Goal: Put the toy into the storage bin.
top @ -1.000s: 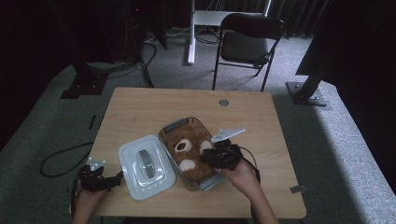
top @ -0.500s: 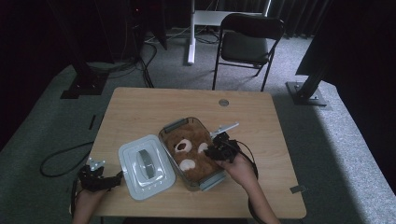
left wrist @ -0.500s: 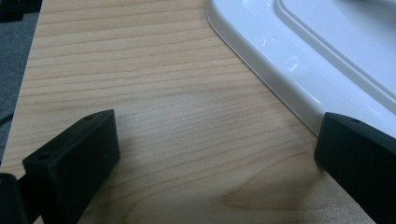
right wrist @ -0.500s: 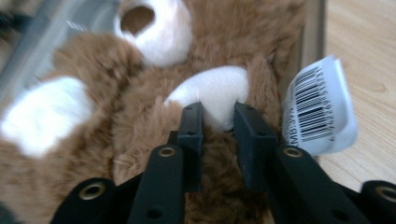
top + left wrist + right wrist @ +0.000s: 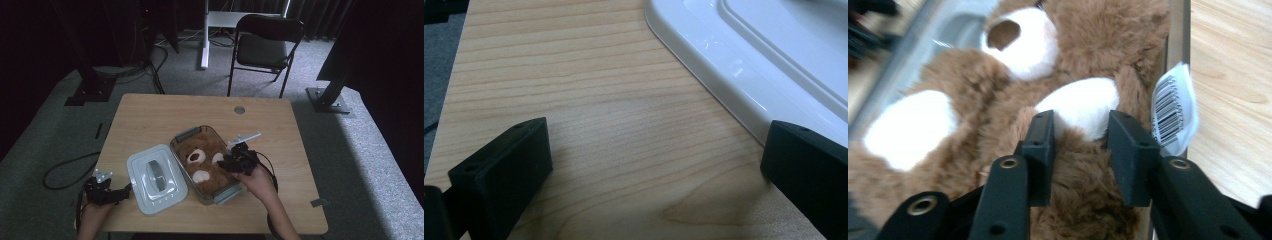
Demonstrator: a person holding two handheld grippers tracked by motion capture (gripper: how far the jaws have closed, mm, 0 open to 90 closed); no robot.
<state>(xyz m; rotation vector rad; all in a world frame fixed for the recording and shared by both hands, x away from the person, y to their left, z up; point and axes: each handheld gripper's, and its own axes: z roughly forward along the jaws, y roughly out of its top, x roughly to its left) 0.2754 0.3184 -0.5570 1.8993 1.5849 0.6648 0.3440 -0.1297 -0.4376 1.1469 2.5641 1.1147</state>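
Observation:
A brown teddy bear (image 5: 202, 161) with white paws and muzzle lies in a clear container (image 5: 186, 134) at the middle of the table. My right gripper (image 5: 228, 162) reaches into the container from its right side. In the right gripper view its jaws (image 5: 1080, 125) have just been opening; they stand a little apart with brown fur and the edge of a white paw (image 5: 1083, 102) between them. A barcode tag (image 5: 1173, 107) sticks up by the container wall. My left gripper (image 5: 121, 192) rests open on the wood at the table's front left corner, beside the white lid (image 5: 155, 177).
The wooden table (image 5: 150, 120) has bare room at the back and far right. In the left gripper view the white lid's rim (image 5: 724, 75) lies close to the right jaw. A folding chair (image 5: 265, 47) stands beyond the table; cables run on the floor at left.
My right gripper has sunk a little and edged left, deeper over the bear in the container. The left gripper and the lid have stayed where they were.

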